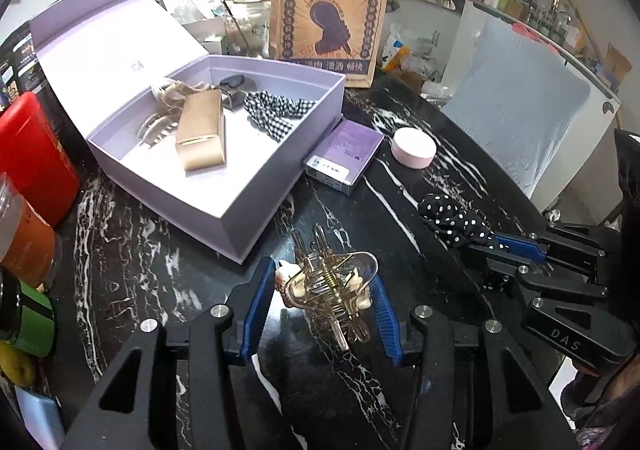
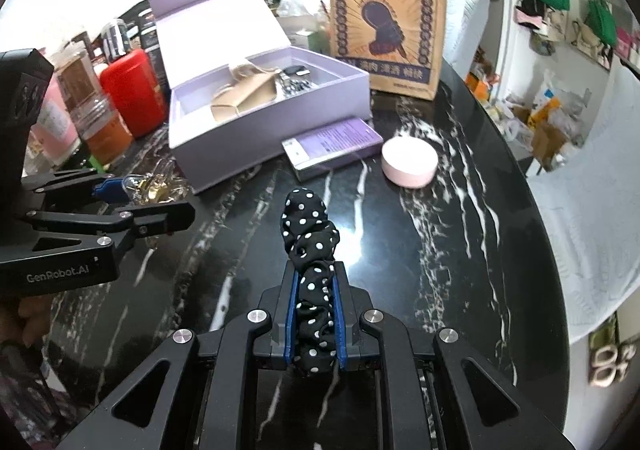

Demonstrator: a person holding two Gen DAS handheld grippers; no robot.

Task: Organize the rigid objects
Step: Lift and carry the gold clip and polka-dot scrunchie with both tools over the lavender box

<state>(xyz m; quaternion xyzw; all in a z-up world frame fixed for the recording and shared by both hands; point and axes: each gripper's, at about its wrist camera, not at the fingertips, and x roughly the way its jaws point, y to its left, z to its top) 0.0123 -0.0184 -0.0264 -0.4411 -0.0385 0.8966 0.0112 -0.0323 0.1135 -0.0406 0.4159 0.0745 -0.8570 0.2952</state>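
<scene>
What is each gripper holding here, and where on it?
Left gripper: gold hair claw clip, across its sides. Right gripper: polka-dot scrunchie, near one end.

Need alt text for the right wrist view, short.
The right gripper is shut on a black polka-dot scrunchie above a black marble table. Beyond it sit an open lilac box holding accessories, a purple booklet, a pink round tin and a brown paper bag. At left, the left gripper holds a gold hair claw.
</scene>
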